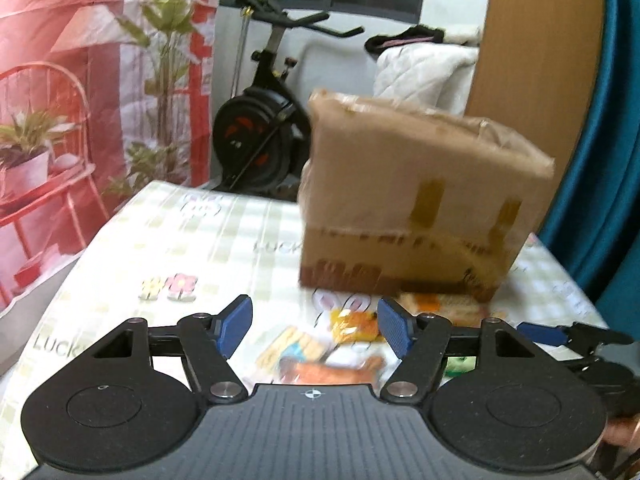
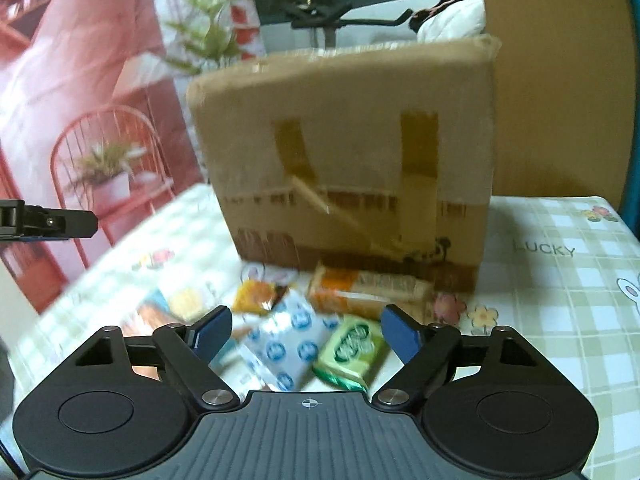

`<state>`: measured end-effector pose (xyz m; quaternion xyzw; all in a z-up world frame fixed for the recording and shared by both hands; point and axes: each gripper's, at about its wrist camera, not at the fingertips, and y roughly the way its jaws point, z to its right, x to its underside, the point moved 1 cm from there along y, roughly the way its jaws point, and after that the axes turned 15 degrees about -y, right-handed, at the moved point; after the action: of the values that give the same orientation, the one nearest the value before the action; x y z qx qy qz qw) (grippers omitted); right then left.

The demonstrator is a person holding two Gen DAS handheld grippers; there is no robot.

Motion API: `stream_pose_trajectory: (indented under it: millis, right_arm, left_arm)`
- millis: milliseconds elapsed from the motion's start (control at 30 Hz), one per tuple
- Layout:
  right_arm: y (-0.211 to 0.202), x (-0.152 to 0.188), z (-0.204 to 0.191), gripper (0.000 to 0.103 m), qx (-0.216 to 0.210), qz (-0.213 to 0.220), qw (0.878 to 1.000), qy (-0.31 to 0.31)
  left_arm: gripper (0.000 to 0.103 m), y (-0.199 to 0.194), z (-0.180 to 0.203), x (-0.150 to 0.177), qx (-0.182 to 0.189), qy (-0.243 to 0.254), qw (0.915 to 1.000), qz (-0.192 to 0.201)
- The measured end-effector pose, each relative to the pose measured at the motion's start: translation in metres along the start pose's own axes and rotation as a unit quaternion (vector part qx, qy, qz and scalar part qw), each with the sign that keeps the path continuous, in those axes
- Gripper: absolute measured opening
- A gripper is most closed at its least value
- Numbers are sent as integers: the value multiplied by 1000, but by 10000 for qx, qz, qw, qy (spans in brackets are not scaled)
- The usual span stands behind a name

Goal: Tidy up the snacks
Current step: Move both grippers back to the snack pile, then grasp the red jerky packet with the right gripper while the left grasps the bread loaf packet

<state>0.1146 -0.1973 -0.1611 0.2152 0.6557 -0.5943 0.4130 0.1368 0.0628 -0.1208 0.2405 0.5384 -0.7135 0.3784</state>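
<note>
A brown cardboard box (image 1: pixel 420 204) stands on the checked tablecloth; it also shows in the right wrist view (image 2: pixel 352 160). Several snack packets lie in front of it: a yellow-orange packet (image 2: pixel 256 296), an orange bar pack (image 2: pixel 360 292), a white packet with blue circles (image 2: pixel 288 344) and a green packet (image 2: pixel 352 346). In the left wrist view I see the yellow packet (image 1: pixel 354 324) and an orange-brown packet (image 1: pixel 332 368). My left gripper (image 1: pixel 316 324) is open and empty above the packets. My right gripper (image 2: pixel 306 334) is open and empty over the white and green packets.
The checked tablecloth (image 2: pixel 560 280) covers the table. An exercise bike (image 1: pixel 264 120) stands behind the table. A pink printed backdrop (image 1: pixel 80 100) hangs on the left. A wooden panel (image 1: pixel 532 40) and blue fabric (image 1: pixel 612 140) are on the right. The right gripper's finger (image 1: pixel 560 334) shows at the left view's edge.
</note>
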Motion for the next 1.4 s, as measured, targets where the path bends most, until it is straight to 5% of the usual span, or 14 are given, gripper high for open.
stream_pose_trajectory:
  millis: [433, 767, 1067, 1400]
  right_arm:
    - [20, 19, -17, 68, -721, -558, 9921, -863]
    - [39, 28, -34, 65, -1041, -915, 9815, -1320]
    - [45, 36, -47, 63, -842, -991, 9795, -1535]
    - [32, 42, -40, 40, -714, -900, 9853, -1262]
  left_arm:
    - [70, 16, -7, 34, -199, 340, 9992, -76]
    - [70, 21, -14, 30, -215, 169, 9996, -90]
    - [70, 30, -18, 35, -180, 102, 9993, -317]
    - [70, 31, -21, 45, -16, 199, 9982, -561]
